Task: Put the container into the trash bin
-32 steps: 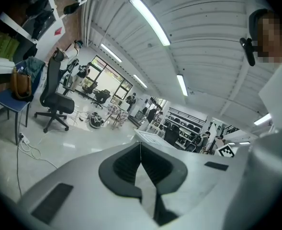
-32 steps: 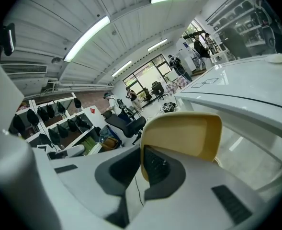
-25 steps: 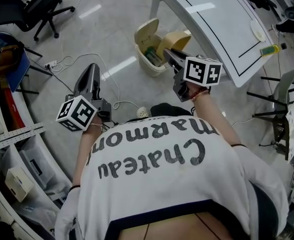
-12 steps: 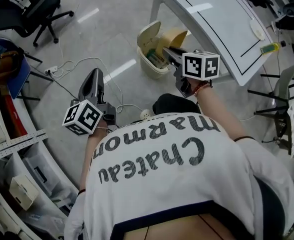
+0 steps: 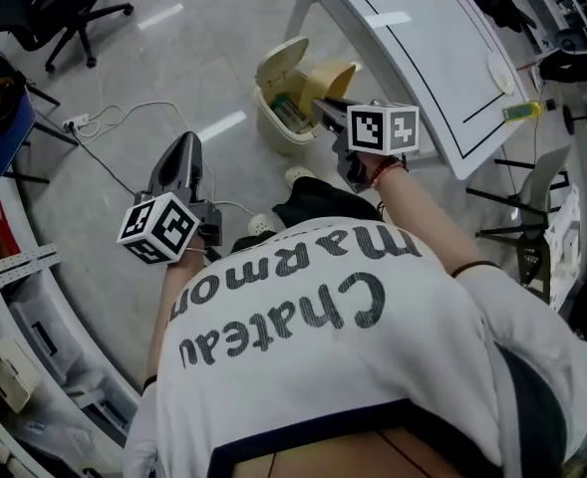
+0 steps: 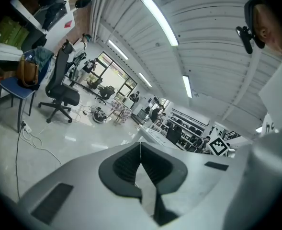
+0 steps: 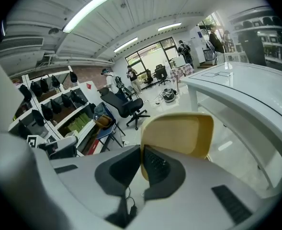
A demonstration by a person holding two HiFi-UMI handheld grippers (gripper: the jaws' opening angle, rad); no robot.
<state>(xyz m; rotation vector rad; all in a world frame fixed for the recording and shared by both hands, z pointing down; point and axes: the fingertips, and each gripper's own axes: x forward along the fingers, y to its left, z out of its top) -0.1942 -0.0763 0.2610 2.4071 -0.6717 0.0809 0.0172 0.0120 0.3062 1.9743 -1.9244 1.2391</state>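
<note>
At left, the left claw point(image 5: 184, 147) is pinched together on nothing, idle over the floor. Right of it stands the open trash bin point(image 5: 265, 119), with some rubbish inside. The right claw point(image 5: 323, 108) clamps the tan container point(image 5: 338, 76) by its wall, just above the bin. Only the release seems left.

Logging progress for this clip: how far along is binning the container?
Done: the container is picked up, clamped at its edge by the right hand-held gripper. In hand: it hangs close to the trash bin, whose lid stands open. Left: dropping it inside. The left hand-held gripper is shut, empty.
</note>
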